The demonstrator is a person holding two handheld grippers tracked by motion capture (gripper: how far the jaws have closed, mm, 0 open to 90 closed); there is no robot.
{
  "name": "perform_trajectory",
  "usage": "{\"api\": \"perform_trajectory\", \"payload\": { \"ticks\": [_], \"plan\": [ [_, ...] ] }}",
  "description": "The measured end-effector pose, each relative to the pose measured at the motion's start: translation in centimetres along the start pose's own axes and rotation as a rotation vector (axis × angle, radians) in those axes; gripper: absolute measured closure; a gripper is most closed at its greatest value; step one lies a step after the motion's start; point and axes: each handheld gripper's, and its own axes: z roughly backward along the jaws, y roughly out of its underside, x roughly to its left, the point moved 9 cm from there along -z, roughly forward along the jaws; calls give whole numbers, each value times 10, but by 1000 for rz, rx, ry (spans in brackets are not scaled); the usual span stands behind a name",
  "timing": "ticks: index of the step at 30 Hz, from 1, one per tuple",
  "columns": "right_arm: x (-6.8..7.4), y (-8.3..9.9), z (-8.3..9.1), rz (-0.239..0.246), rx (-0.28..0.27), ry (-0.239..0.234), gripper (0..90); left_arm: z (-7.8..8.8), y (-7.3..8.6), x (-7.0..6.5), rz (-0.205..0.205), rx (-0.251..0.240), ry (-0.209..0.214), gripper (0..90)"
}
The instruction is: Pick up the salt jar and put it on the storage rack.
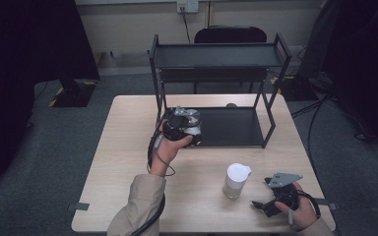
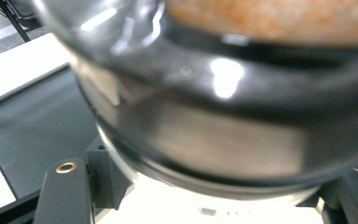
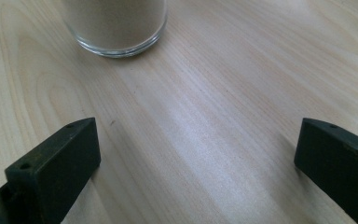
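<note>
Glass jar (image 2: pixel 214 116), dark band around it, brownish contents at top: pinched between the 2 jaws of the left gripper (image 1: pixel 179 129), held over the front-left corner of the black rack's (image 1: pixel 268 64) lower shelf. Right gripper (image 1: pixel 270 201) low over the table (image 1: pixel 128 147), jaws spread wide, nothing between; white-lidded jar (image 1: pixel 236 180) just beside it.

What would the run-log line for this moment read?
left gripper: shut on jar, at rack's lower shelf | right gripper: open, on table | white-lidded jar: standing, untouched
</note>
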Motion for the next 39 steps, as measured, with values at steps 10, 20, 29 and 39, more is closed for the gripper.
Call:
{"api": "perform_trajectory", "payload": {
  "ticks": [10,20,29,39],
  "plan": [
    [0,0,0,0,0,0,0,5,-18,0,-16,1,-3,306],
    [0,0,0,0,-1,0,0,16,-40,-2,-27,-10,4,306],
    [0,0,0,0,-1,1,0,21,-59,-3,-50,7,-2,306],
    [0,0,0,1,1,1,0,25,-79,-3,-63,-4,23,306]
  ]
}}
